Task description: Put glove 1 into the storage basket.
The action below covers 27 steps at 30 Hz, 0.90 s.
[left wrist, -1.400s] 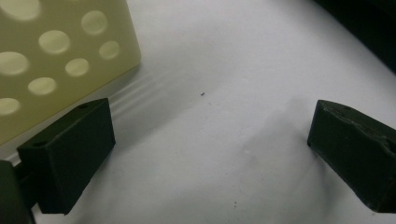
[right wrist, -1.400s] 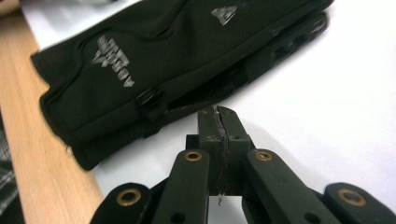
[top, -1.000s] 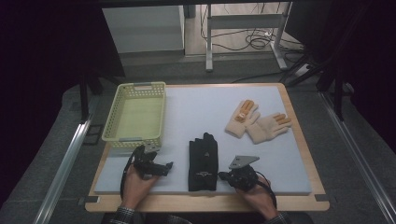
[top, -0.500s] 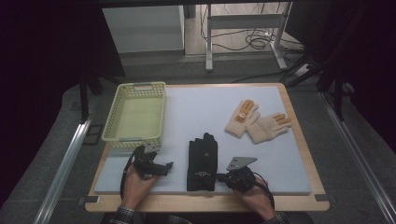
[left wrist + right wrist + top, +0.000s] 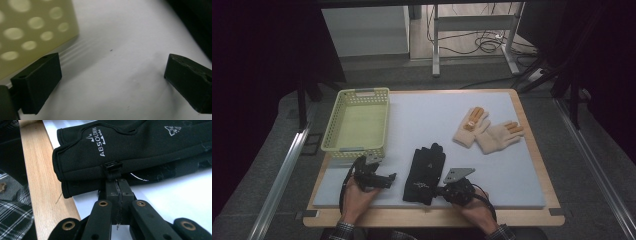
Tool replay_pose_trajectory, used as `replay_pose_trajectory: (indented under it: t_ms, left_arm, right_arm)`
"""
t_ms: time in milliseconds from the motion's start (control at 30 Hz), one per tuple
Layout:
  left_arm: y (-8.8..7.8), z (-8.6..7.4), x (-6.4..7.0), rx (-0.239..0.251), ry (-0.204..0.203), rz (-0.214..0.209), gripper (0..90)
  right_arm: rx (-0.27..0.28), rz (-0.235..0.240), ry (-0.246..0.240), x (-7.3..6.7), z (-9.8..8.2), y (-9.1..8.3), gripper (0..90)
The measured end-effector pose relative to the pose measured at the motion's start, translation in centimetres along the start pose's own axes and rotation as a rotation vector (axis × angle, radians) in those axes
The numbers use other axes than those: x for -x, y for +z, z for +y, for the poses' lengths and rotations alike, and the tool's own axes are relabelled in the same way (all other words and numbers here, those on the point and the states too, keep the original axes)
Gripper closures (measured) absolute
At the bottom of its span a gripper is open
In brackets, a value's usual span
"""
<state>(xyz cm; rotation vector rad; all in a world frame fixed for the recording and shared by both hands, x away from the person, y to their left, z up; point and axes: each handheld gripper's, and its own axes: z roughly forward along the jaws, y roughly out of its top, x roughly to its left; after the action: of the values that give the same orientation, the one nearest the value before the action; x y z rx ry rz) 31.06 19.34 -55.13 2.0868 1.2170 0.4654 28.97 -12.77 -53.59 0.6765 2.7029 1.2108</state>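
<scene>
A pair of black gloves [image 5: 424, 170] lies stacked on the white mat, cuffs toward the front edge. My right gripper [image 5: 438, 190] comes at the cuffs from the right. In the right gripper view its jaws are pressed together, and the right gripper [image 5: 117, 183] has its tips against a small plastic clip [image 5: 112, 167] on the edge of the black gloves [image 5: 130, 150]; nothing sits between the jaws. My left gripper [image 5: 388, 179] rests low over the mat, left of the gloves. In its own view the left gripper [image 5: 112, 77] is open over bare mat.
A pale yellow basket [image 5: 354, 152] stands at the left, its holed wall [image 5: 25, 30] close to the left gripper. Two cream gloves with orange fingertips [image 5: 472, 125] [image 5: 499, 136] lie at the back right. The wooden table rim [image 5: 42, 182] runs just behind the black cuffs.
My right hand has slid left across the mat until its shut tips reached the black gloves' cuffs. The left hand has stayed put.
</scene>
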Motion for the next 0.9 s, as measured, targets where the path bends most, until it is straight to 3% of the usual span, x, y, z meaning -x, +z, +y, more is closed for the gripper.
replay_pose_trajectory:
  t_ms: [200,633,900]
  left_arm:
    - [-0.9,-0.9,-2.0,-0.016,-0.073,0.021,1.9]
    - [-0.9,-1.2,-2.3,-0.015,-0.058,0.016,0.9]
    - [-0.9,-1.2,-2.4,-0.016,-0.059,0.013,0.8]
  right_arm:
    - [0.01,0.014,-0.002,-0.3,0.7,1.0,87.8]
    - [0.011,-0.001,-0.024,-0.7,2.5,3.2,87.6]
    - [-0.016,0.016,-0.026,-1.0,1.5,1.6,79.1]
